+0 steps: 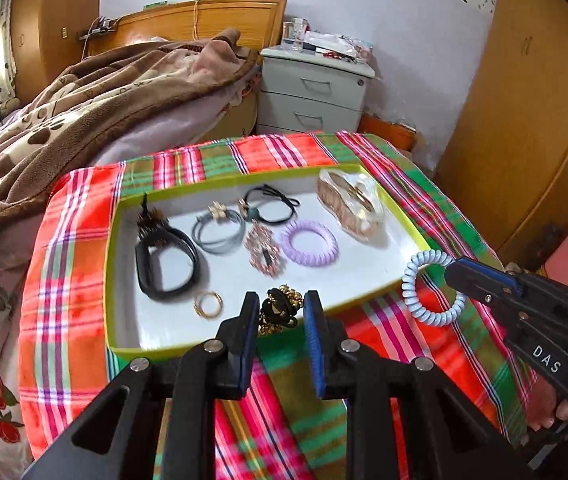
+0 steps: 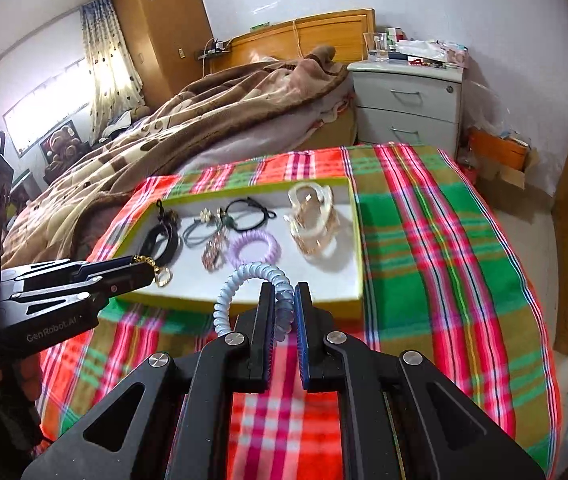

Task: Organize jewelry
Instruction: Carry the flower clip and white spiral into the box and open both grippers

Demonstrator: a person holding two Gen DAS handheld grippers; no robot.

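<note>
Jewelry is going into the tray (image 1: 122, 216): your left gripper (image 1: 280, 310) has its jaws around a black-and-gold piece (image 1: 282, 308) at the near rim, while your right gripper (image 2: 284, 300) is clamped on a blue coil tie (image 2: 244, 276) just outside. Next, carry each over bare tray floor and let go. Readable lettering: "DAS", "GenRobot.AI".

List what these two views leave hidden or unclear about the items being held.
- Black-and-gold hair tie: left wrist view, the fingers cover its sides; right wrist view, mostly hidden inside the left gripper.
- Pale blue coil tie: right wrist view, its near part is hidden between the right gripper fingers.
- Small gold ring: blurred, detail unreadable.
</note>
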